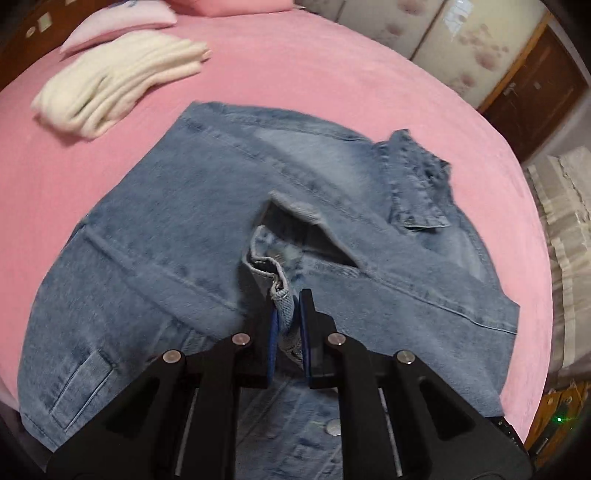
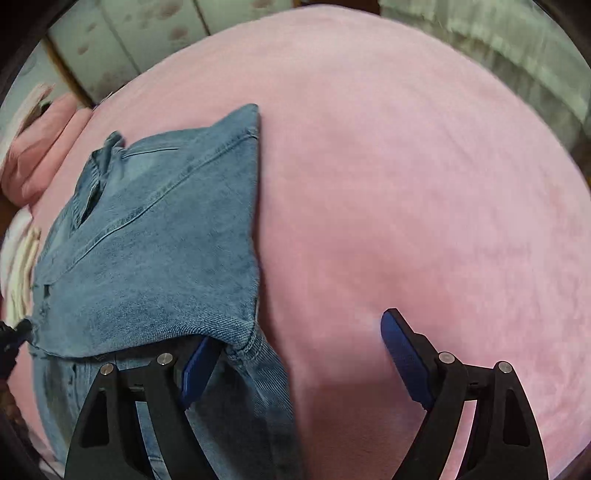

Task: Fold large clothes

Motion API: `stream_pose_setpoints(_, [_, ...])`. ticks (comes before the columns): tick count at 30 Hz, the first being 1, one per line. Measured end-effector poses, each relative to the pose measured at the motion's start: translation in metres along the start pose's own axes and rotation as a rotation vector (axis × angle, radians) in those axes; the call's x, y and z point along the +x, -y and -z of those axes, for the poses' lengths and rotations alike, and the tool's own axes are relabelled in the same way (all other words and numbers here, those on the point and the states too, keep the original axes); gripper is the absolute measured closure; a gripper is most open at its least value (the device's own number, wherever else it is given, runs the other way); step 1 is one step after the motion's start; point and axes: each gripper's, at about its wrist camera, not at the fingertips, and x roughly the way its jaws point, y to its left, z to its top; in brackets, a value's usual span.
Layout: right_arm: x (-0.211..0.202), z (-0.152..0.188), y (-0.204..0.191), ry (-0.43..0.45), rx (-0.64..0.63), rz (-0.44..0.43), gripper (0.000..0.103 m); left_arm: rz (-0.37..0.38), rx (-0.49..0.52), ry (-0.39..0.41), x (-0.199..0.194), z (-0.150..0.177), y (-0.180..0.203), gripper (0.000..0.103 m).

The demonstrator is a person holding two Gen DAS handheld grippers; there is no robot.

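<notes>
Open bed to the right of the jacket, clutter toward the pillows

In the right wrist view the pink bedcover point(image 2: 406, 184) lies bare from 12 through 5 o'clock, wide room for a gripper; the denim jacket point(image 2: 155, 240) fills 8 to 11 o'clock, its edge just beside the right gripper point(image 2: 295, 354), whose jaws stand wide with only one finger under the cloth. In the left wrist view a folded cream garment point(image 1: 118, 81) and a pink pillow point(image 1: 122, 22) block 10 to 11 o'clock; bare cover runs from 12 to 2 o'clock.
</notes>
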Motion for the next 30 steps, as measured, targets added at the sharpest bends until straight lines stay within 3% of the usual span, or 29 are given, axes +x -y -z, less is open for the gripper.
stream_pose_setpoints(2, [-0.002, 0.002, -0.002, 0.003, -0.01, -0.022, 0.037, 0.033, 0.029, 0.018, -0.003, -0.008, 0.014, 0.095])
stream_pose_setpoints(4, [-0.005, 0.003, -0.007, 0.002, -0.011, -0.064, 0.067, 0.077, 0.048, 0.03, -0.015, -0.019, 0.036, 0.096])
stream_pose_setpoints(6, [-0.008, 0.003, -0.011, 0.023, 0.003, -0.077, 0.077, 0.138, 0.053, 0.08, -0.031, -0.04, 0.058, 0.096])
stream_pose_setpoints(8, [-0.017, 0.003, -0.009, 0.052, 0.022, -0.089, 0.08, 0.195, 0.061, 0.185, -0.061, -0.064, 0.075, 0.096])
stream_pose_setpoints(10, [-0.029, 0.006, -0.006, 0.09, 0.047, -0.105, 0.081, 0.205, 0.086, 0.262, -0.086, -0.08, 0.081, 0.096])
stream_pose_setpoints(13, [-0.035, 0.014, -0.011, 0.12, 0.051, -0.121, 0.081, 0.238, 0.113, 0.271, -0.094, -0.086, 0.074, 0.096])
stream_pose_setpoints(18, [-0.021, 0.022, -0.021, 0.057, 0.001, -0.073, 0.08, 0.039, 0.164, 0.159, -0.027, -0.05, 0.029, 0.096])
stream_pose_setpoints(22, [-0.012, 0.026, -0.032, 0.006, -0.02, -0.068, 0.078, -0.091, 0.083, -0.076, 0.037, -0.018, -0.03, 0.096])
stream_pose_setpoints(25, [-0.014, 0.037, -0.033, -0.067, -0.081, -0.041, 0.078, -0.198, 0.055, -0.06, 0.036, -0.008, -0.056, 0.092])
stream_pose_setpoints(27, [-0.022, 0.048, -0.031, -0.095, -0.117, -0.041, 0.078, -0.323, 0.01, -0.078, 0.033, -0.009, -0.074, 0.092])
stream_pose_setpoints(28, [-0.028, 0.051, -0.031, -0.099, -0.128, -0.046, 0.078, -0.336, -0.03, -0.086, 0.027, -0.011, -0.082, 0.091])
stream_pose_setpoints(30, [-0.045, 0.054, -0.034, -0.088, -0.132, -0.117, 0.081, -0.251, -0.12, -0.07, 0.01, -0.011, -0.093, 0.092])
